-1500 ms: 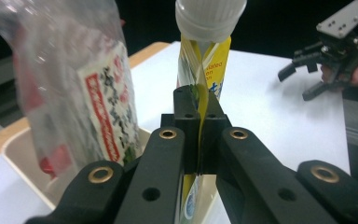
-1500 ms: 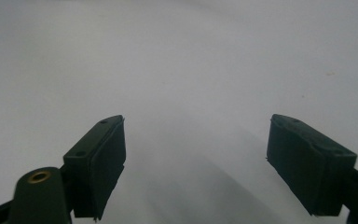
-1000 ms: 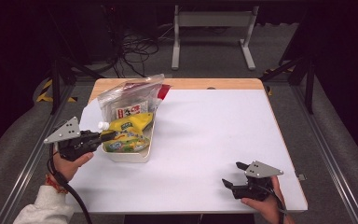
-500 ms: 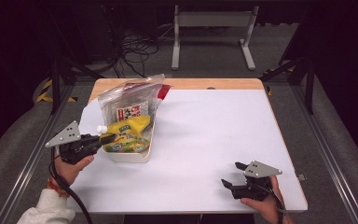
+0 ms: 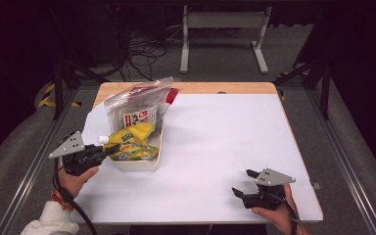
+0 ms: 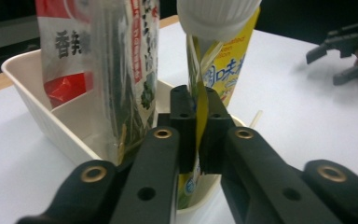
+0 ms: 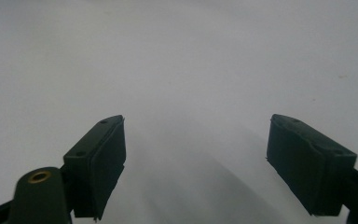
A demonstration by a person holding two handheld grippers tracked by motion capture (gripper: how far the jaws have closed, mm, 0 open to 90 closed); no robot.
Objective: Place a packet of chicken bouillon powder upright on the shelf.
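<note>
The yellow pouch (image 6: 223, 70) sits in the white tub (image 5: 136, 165) at the table's (image 5: 225, 147) left, long axis tilted upward, its edge pinched between my left gripper's (image 6: 198, 133) closed jaws. My right gripper (image 5: 245, 188) rests well apart, jaws wide, open tabletop between.

Overhead table (image 5: 215, 147) view; two claw close-ups

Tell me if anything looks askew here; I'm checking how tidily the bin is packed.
The yellow pouch lies tilted in the white bin, its white cap past the rim, pinched by its edge in the left gripper. The clear bag leans over the far rim. Nothing spilled.
</note>
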